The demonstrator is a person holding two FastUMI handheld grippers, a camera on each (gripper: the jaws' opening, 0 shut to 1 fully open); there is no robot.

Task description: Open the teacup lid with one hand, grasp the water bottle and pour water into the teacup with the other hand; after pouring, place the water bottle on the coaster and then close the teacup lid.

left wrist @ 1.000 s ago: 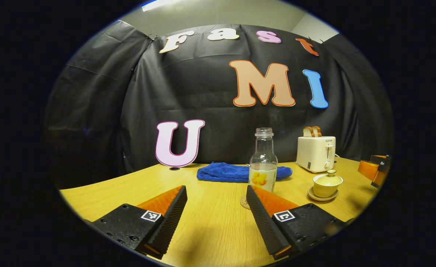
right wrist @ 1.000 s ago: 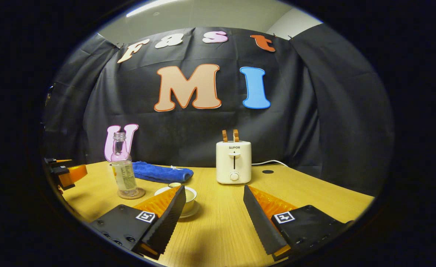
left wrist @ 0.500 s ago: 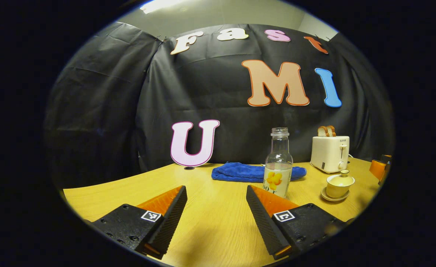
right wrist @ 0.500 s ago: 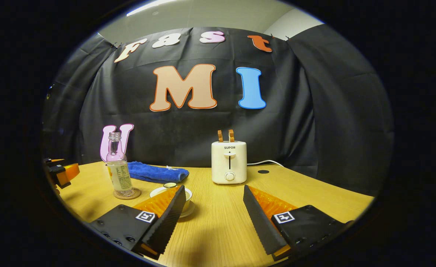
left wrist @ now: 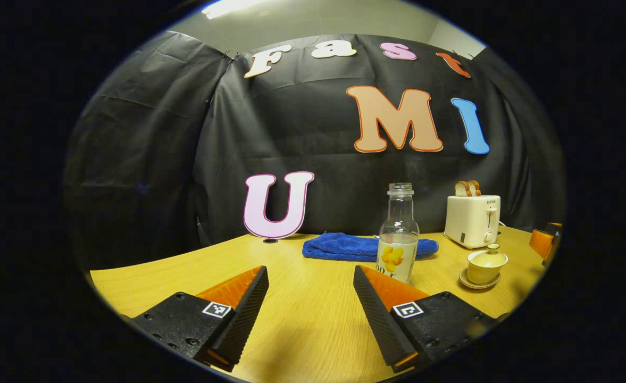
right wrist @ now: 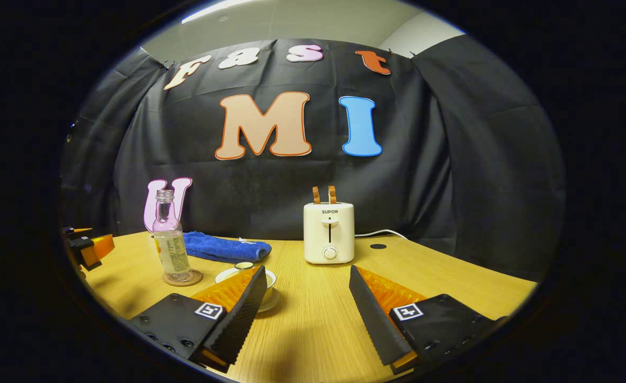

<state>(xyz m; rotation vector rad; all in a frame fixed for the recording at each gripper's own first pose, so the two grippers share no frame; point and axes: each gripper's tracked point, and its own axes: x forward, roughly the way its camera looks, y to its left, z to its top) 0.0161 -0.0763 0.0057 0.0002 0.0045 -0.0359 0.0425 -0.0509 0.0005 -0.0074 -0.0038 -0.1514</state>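
Glass water bottle (right wrist: 170, 239) upright on coaster (right wrist: 184, 278); lidded teacup (left wrist: 486, 261) just beside it on the tabletop (left wrist: 302, 324). Left gripper (left wrist: 310, 290) and right gripper (right wrist: 307, 287): jaws apart, empty.

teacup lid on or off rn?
On. The lid sits on the teacup, knob up, in the left gripper view; both grippers are open and away from it.

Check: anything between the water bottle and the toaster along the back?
The blue towel lies behind the water bottle and reaches toward the toaster; bare tabletop follows, per the right gripper view.
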